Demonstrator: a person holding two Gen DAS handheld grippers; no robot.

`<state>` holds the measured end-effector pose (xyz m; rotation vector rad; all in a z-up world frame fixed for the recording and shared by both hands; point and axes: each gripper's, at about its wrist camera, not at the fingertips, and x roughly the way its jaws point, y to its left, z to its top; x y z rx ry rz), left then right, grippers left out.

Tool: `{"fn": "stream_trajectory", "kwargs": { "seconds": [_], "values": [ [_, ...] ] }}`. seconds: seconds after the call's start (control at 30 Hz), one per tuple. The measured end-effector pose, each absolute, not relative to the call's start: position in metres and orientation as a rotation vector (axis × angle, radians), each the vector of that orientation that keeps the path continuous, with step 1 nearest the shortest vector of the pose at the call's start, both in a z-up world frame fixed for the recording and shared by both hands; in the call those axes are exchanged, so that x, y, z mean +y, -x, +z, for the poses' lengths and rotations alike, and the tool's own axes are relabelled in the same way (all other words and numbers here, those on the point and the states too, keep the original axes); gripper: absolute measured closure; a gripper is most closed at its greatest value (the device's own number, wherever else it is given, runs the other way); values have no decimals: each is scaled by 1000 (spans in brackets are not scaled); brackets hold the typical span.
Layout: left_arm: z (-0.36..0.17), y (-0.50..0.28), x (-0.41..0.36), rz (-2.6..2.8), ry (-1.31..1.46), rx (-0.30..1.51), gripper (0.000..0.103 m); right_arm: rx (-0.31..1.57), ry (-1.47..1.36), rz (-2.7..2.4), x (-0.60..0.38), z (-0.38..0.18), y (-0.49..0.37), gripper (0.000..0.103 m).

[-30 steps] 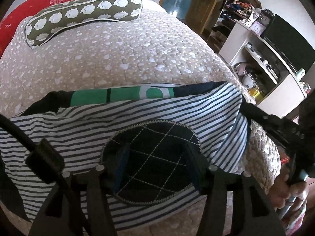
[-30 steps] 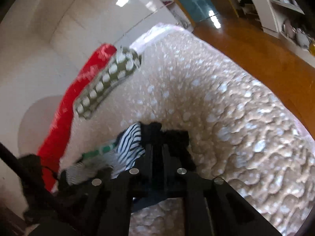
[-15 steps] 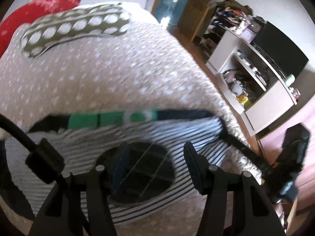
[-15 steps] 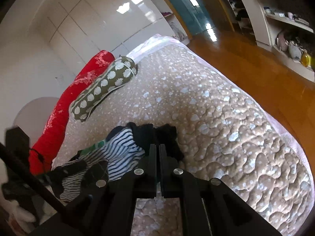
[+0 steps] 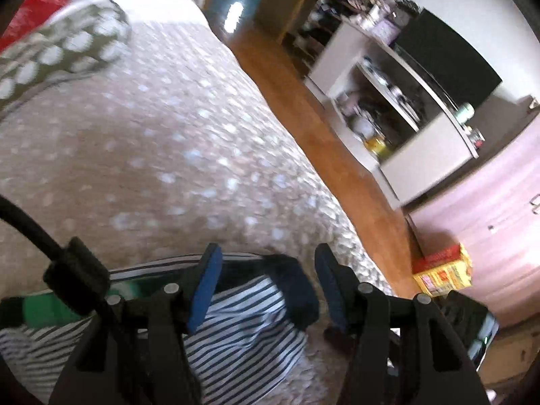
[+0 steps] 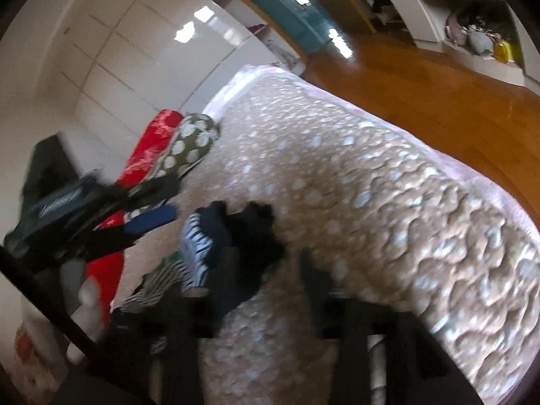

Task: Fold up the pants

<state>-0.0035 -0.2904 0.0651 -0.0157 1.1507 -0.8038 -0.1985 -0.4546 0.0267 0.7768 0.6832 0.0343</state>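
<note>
Quilted bed [image 5: 162,155] fills both views; striped pants [image 5: 243,334] lie bunched at lower centre, partly folded, not yet neat. Left gripper [image 5: 266,283] is held open above them; right gripper [image 6: 266,270], jaws just opened, grips nothing.

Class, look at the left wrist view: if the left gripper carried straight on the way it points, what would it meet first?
Most likely the striped pants, whose dark cuff lies between the open jaws of the left gripper; past them, the quilted bedspread. Depth is uncertain.

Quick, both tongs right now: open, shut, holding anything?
Left tongs: open over the striped pants, gripping nothing.
Right tongs: just opened, pants' dark end lying loose between the fingers.
</note>
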Motion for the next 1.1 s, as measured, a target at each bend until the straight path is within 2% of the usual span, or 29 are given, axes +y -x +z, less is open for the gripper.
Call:
{"fn": "stream_trajectory", "kwargs": {
  "seconds": [0.07,0.3,0.4,0.43,0.47,0.5,0.57,0.6,0.7,1.0,1.07,1.1],
  "values": [
    [55,1,-302,-849,-8,1195,46,682,-754,53,-445,30,197,42],
    [32,3,-331,-925,-115,1265,38,717,-672,23,-423,24,183,42],
    [21,2,-334,-907,-123,1315,39,712,-656,18,-417,22,175,42],
    [19,2,-334,-898,-135,1315,49,709,-655,13,-415,21,173,48],
    [19,3,-334,-879,-160,1297,57,704,-658,20,-414,20,169,62],
    [18,1,-332,-865,-178,1286,71,707,-671,38,-414,18,166,68],
    [20,-4,-322,-877,-138,1290,75,715,-720,62,-416,16,161,79],
    [22,-7,-315,-885,-101,1293,78,710,-733,67,-416,17,160,81],
    [31,-11,-295,-902,-10,1277,78,697,-729,83,-412,27,160,85],
    [57,-12,-191,-857,295,1166,79,704,-589,207,-346,69,141,86],
    [55,-8,-158,-807,365,1143,76,723,-548,257,-321,71,136,86],
    [54,-7,-145,-783,393,1137,71,735,-531,281,-310,70,132,86]
  ]
}}
